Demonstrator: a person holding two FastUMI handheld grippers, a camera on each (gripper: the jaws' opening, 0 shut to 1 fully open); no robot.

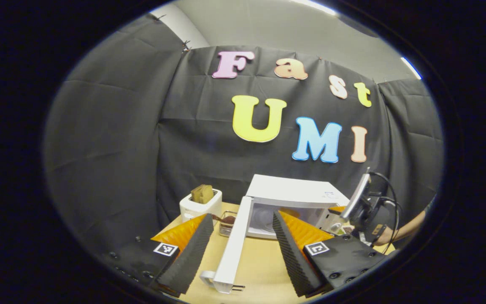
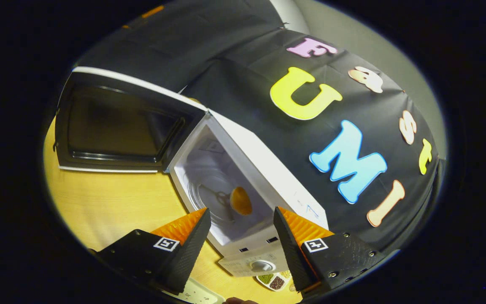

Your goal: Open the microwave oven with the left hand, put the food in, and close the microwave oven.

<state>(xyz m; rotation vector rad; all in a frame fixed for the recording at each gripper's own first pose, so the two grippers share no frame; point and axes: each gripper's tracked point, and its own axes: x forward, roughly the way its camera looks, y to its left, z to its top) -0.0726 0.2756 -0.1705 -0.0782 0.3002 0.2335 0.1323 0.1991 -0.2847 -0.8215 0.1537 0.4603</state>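
On the pale wooden tabletop (image 2: 112,202) stands the white box-shaped microwave oven (image 2: 243,177), its dark-windowed door (image 2: 116,126) swung wide — a small orange rounded food piece (image 2: 241,201) sits inside on the turntable. Both grippers — left (image 1: 243,240), right (image 2: 238,236) — have fingers apart, holding nothing.

Toaster (image 1: 201,205); small dish (image 2: 273,280)

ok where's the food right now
In the right gripper view, the orange food sits inside the open microwave on its glass turntable, just ahead of the open right gripper.
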